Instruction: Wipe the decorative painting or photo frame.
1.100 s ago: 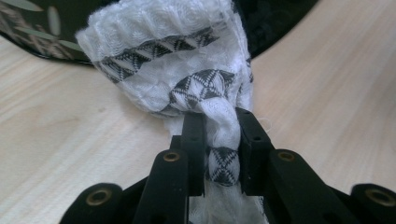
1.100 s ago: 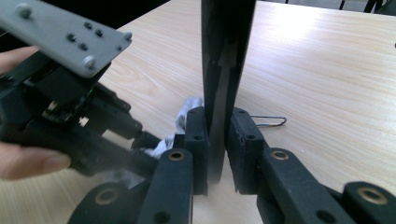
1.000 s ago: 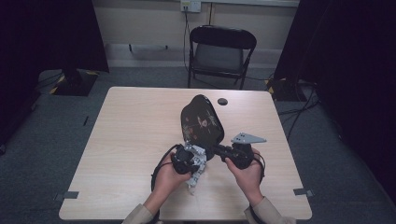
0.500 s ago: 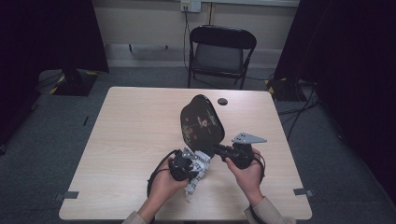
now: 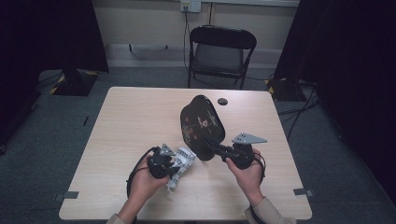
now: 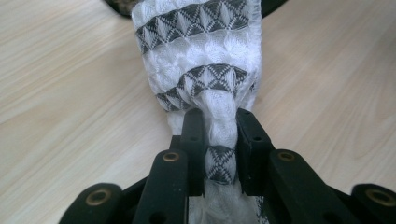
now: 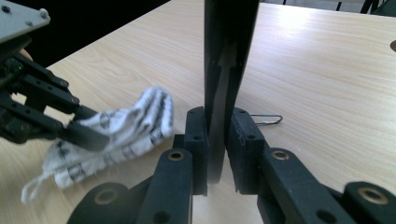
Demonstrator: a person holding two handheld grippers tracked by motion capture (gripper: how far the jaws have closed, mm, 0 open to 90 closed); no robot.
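Gripping a white cloth with grey diamond-patterned bands point(image 6: 205, 70), the left gripper point(image 5: 173, 164) had its jaws clamped on a bunched fold of it; the left gripper view showed the fabric pinched between the pads and fanning out ahead of the tips. The right gripper point(image 5: 208, 145) was clamped on the lower rim of a black lacquered oval tray with a floral motif point(image 5: 201, 123), holding it tilted up on edge above the light wooden table point(image 5: 126, 121); in the right gripper view the tray's thin edge point(image 7: 226, 56) rose straight up between the closed jaws.

Compared with a second earlier, the left hand point(image 5: 142, 184) had pulled the cloth away from the tray, back toward the person and out to the left. The cloth then lay just left of the tray's lower edge, no longer against its face, with its loose end trailing below the left jaws onto the table. The right hand point(image 5: 247, 173) and tray had not shifted.

Judged from this, a wiping pass on the tray had likely just ended, or the cloth was being repositioned for another stroke. A small dark round object point(image 5: 222, 101) sat beyond the tray, and a metal paper clip point(image 7: 266, 119) lay on the table just right of the right jaws.
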